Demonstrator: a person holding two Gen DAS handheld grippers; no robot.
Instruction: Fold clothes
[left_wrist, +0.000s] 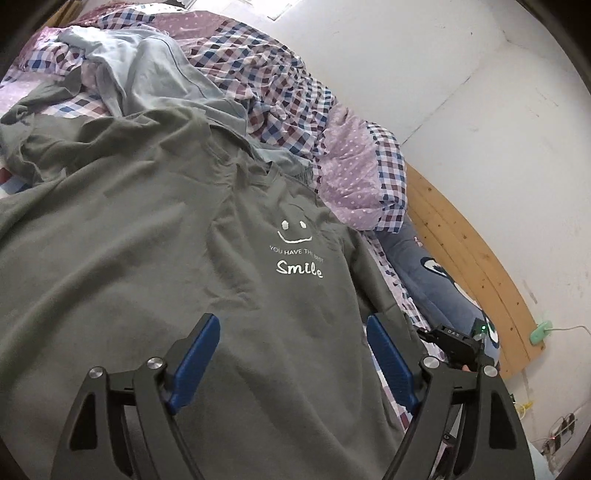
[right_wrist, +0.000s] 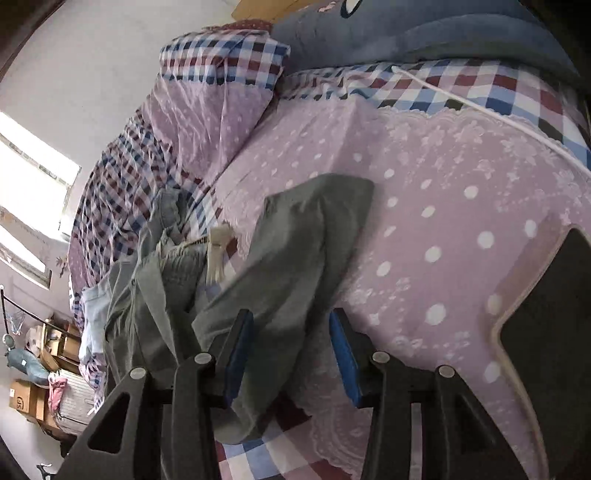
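Folding: grey T-shirt (left_wrist: 155, 258) spread print-up on bed (right_wrist: 443, 206)
Left gripper (left_wrist: 291, 332): wide open, empty
Right gripper (right_wrist: 291, 332): open astride sleeve (right_wrist: 314, 229)
Next: close on sleeve, likely

Two garments are lying ahead of the left gripper (left_wrist: 291, 325): one grey-green T-shirt (left_wrist: 147, 258) right under its spread blue fingers, and one pale blue garment (left_wrist: 155, 74) sitting beyond it. One blue plush toy (left_wrist: 436, 288) is lying off to its right. One grey-green sleeve (right_wrist: 295, 266) is running between the right gripper (right_wrist: 291, 321)'s two parted fingers, with one dark tablet (right_wrist: 546, 332) sitting to its right.
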